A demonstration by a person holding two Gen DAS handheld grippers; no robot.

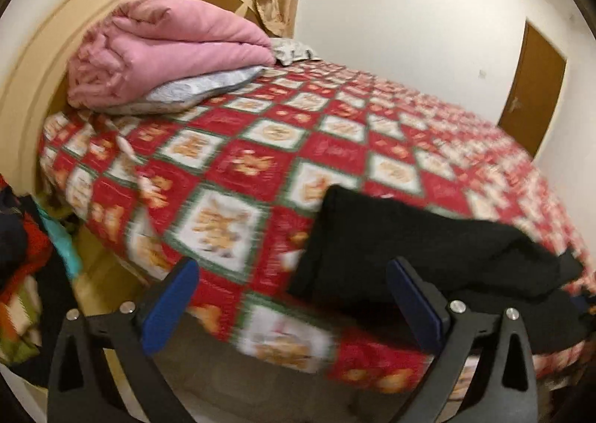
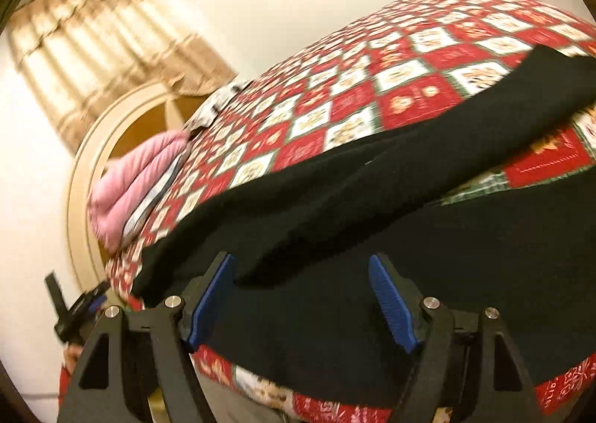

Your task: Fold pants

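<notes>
Both grippers, left [image 1: 294, 305] and right [image 2: 301, 305], gape empty (jaws spread); black pants [image 2: 372, 199] lie just beyond.

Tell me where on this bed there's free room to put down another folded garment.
The widest free patch is the middle of the checked bedspread, between the pink blanket stacked on a pillow at the headboard and the black pants. More bare spread runs toward the far wall. The near edge is crowded: the pants lie across it in front of both grippers.
</notes>
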